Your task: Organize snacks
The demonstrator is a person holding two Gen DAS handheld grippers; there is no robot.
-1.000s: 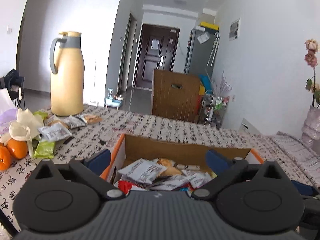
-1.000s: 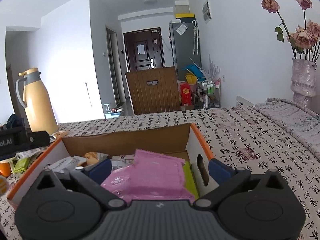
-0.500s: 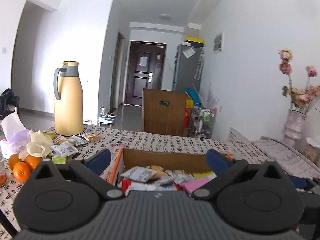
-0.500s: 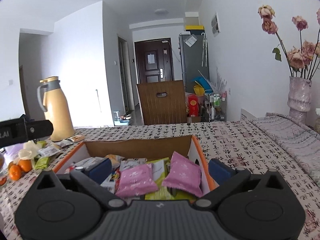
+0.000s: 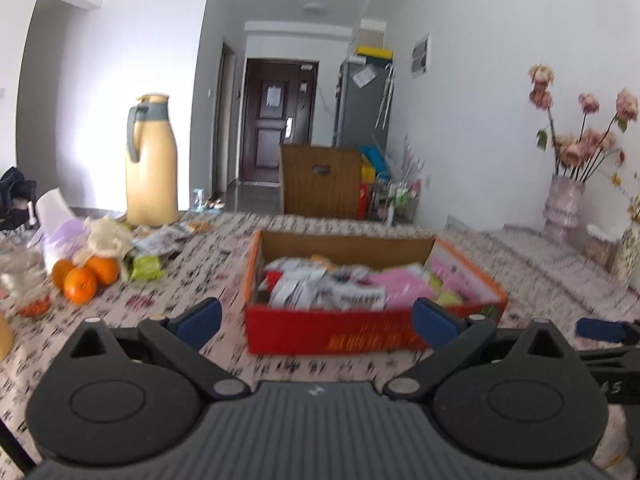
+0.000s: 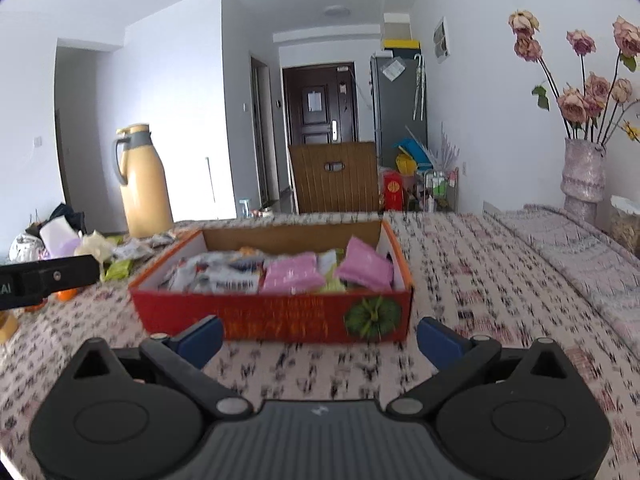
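A red cardboard box [image 5: 332, 334] [image 6: 280, 320] sits on the patterned tablecloth, filled with snack packets. Pink packets [image 6: 364, 266] lie at its right end and white packets [image 6: 224, 272] toward its left. My left gripper [image 5: 318, 318] hangs open and empty in front of the box's near wall. My right gripper [image 6: 320, 338] is also open and empty, just short of the same wall. Loose snack packets [image 5: 160, 240] lie on the cloth left of the box, near the thermos.
A tall yellow thermos [image 5: 151, 172] stands at the back left, with oranges [image 5: 84, 278], tissues and a green packet [image 5: 146, 268] close by. A vase of dried roses [image 6: 584, 176] stands at the far right. A brown chair back [image 6: 334, 178] rises behind the table.
Both grippers have pulled back from over the box toward the near side. The pink packet that filled the right gripper's view a second ago now lies inside the box.
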